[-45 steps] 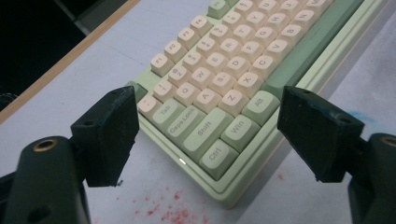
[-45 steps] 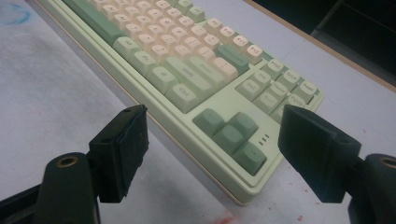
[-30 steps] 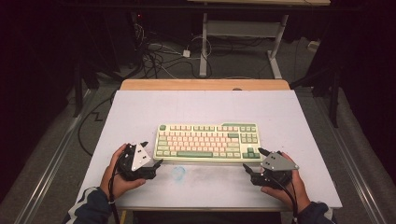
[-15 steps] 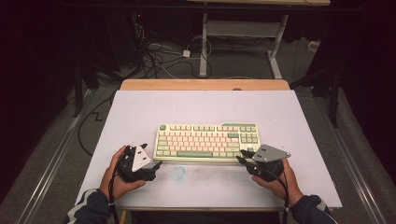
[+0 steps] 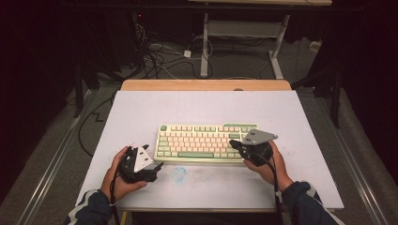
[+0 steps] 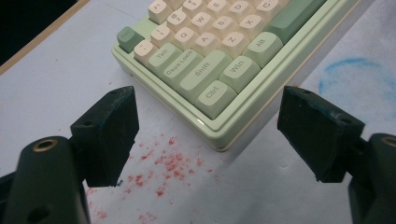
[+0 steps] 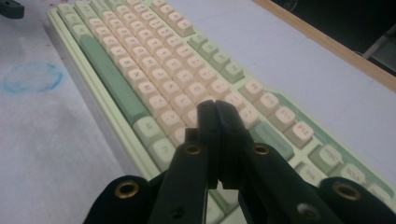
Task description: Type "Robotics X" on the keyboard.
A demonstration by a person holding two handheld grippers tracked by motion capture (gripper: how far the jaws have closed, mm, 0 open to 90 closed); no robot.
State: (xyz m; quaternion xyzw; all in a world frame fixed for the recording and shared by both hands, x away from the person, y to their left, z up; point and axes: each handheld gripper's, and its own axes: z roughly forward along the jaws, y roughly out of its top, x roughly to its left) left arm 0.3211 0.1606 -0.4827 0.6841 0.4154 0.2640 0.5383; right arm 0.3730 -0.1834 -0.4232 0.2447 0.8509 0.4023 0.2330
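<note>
A white table [image 5: 141, 117] carries a pale green and cream keyboard [image 5: 202, 140] across its middle, between the person's two hands; a faint blue ring [image 5: 179, 174] marks the surface just short of the keyboard, between the two claws, and red specks [image 6: 163, 168] lie under the left claw; the left claw [image 5: 152, 166] sits off the keyboard's near left corner, jaws spread wide and empty, the Ctrl key [image 6: 215, 95] straight ahead between them and the corner of the case apart from both pads; the right claw [image 7: 217, 140] hovers over the keyboard's right end, its jaws having just been closing and now pressed together with nothing between them, tips aimed down the rows of cream keys [image 7: 182, 88] just ahead and below; whether the tips touch a key cannot be told; the likely move is a poke at a single key, and the risk, judging from the blunt paired tips and the tight key spacing, is striking two keys at once or catching a cap edge and prising it up; a hard push could also slide the unheld keyboard away from the open left claw.
</note>
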